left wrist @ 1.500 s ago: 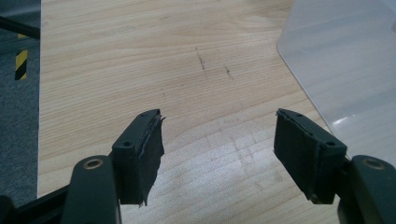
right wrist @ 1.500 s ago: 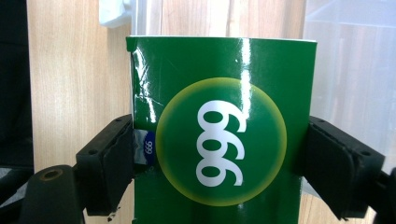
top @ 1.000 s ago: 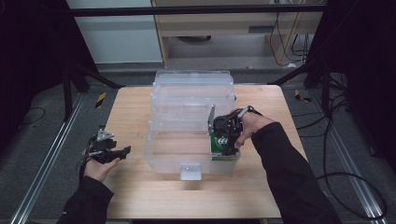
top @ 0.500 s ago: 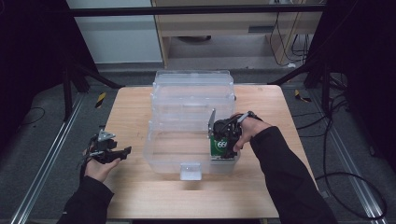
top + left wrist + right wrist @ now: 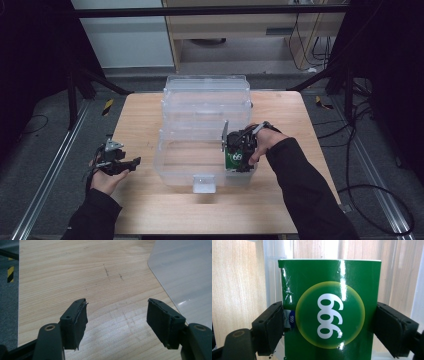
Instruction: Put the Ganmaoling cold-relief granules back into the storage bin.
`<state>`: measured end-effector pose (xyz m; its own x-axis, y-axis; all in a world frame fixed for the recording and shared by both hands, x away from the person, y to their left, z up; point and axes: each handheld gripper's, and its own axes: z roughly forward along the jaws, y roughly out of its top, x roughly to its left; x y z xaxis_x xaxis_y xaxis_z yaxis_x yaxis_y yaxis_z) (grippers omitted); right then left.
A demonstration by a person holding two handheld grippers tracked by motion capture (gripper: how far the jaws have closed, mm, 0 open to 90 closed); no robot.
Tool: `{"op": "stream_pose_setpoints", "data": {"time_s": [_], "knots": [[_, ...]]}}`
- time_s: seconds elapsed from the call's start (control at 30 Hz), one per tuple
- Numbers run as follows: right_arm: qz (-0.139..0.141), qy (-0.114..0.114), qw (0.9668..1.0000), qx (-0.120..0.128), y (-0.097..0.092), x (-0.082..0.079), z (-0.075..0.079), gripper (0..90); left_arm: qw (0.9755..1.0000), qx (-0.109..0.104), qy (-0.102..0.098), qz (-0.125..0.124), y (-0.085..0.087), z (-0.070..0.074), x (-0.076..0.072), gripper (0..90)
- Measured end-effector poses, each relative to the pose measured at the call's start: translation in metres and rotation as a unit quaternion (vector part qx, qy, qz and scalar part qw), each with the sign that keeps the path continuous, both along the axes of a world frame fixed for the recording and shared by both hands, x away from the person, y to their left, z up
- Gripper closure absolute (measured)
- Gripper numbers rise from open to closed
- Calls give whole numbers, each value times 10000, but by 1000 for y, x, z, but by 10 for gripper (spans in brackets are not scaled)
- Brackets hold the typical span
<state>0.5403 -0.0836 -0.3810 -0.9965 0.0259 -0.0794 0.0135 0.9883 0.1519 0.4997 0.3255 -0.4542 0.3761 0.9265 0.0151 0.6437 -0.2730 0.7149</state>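
Note:
A green box (image 5: 233,158) with a yellow circle and white digits on its face stands upright inside the right end of a clear plastic bin (image 5: 172,176). My right gripper (image 5: 240,146) reaches down into the bin. In the right gripper view its black jaws press both sides of the green box (image 5: 329,312), so the right gripper (image 5: 328,327) is shut on it. My left gripper (image 5: 131,163) rests over the bare wood left of the bin. In the left gripper view the left gripper (image 5: 117,317) stands open with nothing between its jaws, and the bin's corner (image 5: 185,272) lies to the right.
The bin's clear lid (image 5: 207,95) stands open behind it toward the table's far edge. A white latch (image 5: 204,184) hangs on the bin's front wall. The wooden table (image 5: 145,115) has bare room left, right and in front of the bin. Dark floor and rails surround it.
My right gripper has sunk a little lower into the bin with the green box in it. The left gripper has stayed where it was.

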Motion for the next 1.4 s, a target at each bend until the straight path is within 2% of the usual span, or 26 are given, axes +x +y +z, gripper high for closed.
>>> {"op": "stream_pose_setpoints", "data": {"time_s": [0.27, 0.37, 0.57, 0.63, 0.77, 0.93, 1.03, 1.1, 1.13, 1.3, 1.4], "knots": [[-158, -84, 9998, -48, 0, -2, 0, 158, 10000, -8, 4, -2, -1, 0, 0, 319], [-325, -135, 9994, 73, -3, -2, 6, 164, 10000, 0, 14, -5, -1, -1, 0, 319], [-438, -243, 9985, 204, -6, -7, 15, 165, 10000, -12, 7, -2, -1, -1, 0, 319], [-488, -339, 9978, 281, -8, -9, 20, 165, 10000, -11, 7, -1, 0, 0, 0, 319], [-649, -476, 9956, 485, -12, -14, 30, 176, 10000, -58, -31, 24, 1, 1, 0, 320], [-810, -530, 9935, 597, -19, -20, 39, 188, 9999, -108, -54, 9, 0, 1, 0, 321], [-883, -559, 9917, 745, -24, -23, 44, 198, 9999, -139, -53, 25, 1, 1, 0, 322], [-1076, -461, 9886, 952, -29, -25, 46, 217, 9999, -136, -52, 20, 1, 1, 0, 324], [-1134, -506, 9869, 1028, -31, -26, 46, 226, 9999, -141, -54, 16, 1, 1, 0, 325], [-1149, -684, 9840, 1181, -37, -31, 47, 238, 9999, -126, -79, -14, -1, 2, 0, 328], [-1199, -591, 9833, 1238, -37, -34, 47, 257, 9998, -147, -92, -22, -1, 2, 0, 328]]}}
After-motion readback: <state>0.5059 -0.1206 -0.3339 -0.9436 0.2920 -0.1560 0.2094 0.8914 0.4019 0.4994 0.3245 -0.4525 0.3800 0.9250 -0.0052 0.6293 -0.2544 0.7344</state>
